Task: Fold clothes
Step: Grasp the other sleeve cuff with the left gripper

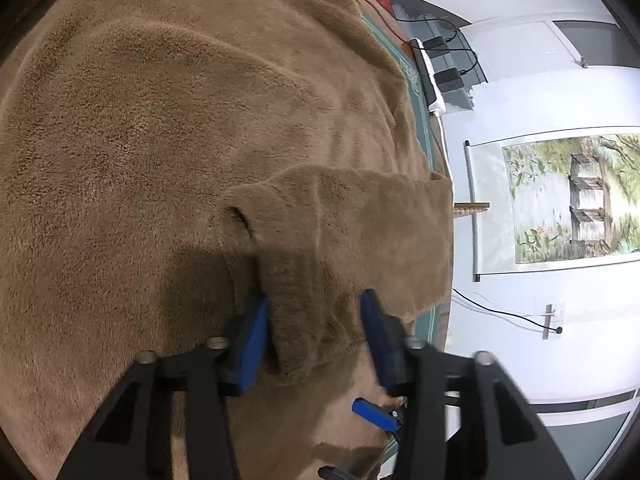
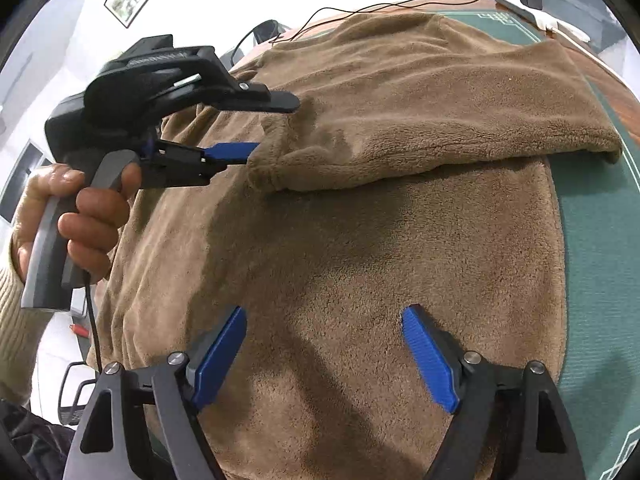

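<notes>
A brown fleece garment [image 1: 168, 128] lies spread over the green table mat; it also fills the right wrist view [image 2: 360, 248]. One sleeve [image 2: 420, 120] is folded across the body. My left gripper [image 1: 316, 320] is open, its blue pads either side of the sleeve's cuff [image 1: 308, 312], which hangs between them untouched on the right side. In the right wrist view the left gripper [image 2: 256, 148] sits at the cuff end of the sleeve. My right gripper [image 2: 324, 328] is open and empty, hovering over the garment's body.
A green mat [image 2: 592, 240] covers the wooden table, bare at the right. A white power strip [image 1: 430, 76] with black plugs and cables lies at the table's far edge. A scroll painting [image 1: 560, 200] hangs on the white wall.
</notes>
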Demonstrator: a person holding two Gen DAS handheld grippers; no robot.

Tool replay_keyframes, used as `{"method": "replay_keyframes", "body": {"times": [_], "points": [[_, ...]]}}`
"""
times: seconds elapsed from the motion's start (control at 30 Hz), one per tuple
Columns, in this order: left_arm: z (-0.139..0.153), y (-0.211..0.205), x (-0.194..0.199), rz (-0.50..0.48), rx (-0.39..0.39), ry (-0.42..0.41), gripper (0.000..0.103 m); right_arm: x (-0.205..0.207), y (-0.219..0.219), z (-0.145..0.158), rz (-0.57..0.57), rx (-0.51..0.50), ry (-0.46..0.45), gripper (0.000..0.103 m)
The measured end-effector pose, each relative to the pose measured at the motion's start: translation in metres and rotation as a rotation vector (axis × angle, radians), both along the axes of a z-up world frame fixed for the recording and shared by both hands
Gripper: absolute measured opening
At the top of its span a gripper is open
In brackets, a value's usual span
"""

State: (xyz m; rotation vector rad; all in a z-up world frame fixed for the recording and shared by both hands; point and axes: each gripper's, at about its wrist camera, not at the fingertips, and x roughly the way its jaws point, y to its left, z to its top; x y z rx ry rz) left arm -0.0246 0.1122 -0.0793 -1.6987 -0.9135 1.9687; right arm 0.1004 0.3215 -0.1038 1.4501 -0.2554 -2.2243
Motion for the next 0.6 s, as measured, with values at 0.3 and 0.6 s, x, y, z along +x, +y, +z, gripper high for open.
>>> {"method": "replay_keyframes", "body": {"times": [0.3, 0.6], "points": [[0.064, 0.002, -0.035, -0.033, 0.029, 0.176, 0.007, -0.002, -0.012, 0.001, 0.016, 0.019, 0.007, 0.094], [0.156, -0.053, -0.079, -0.004, -0.013, 0.362, 0.007, -0.008, -0.012, 0.001, -0.023, 0.003, -0.035, 0.096]]}}
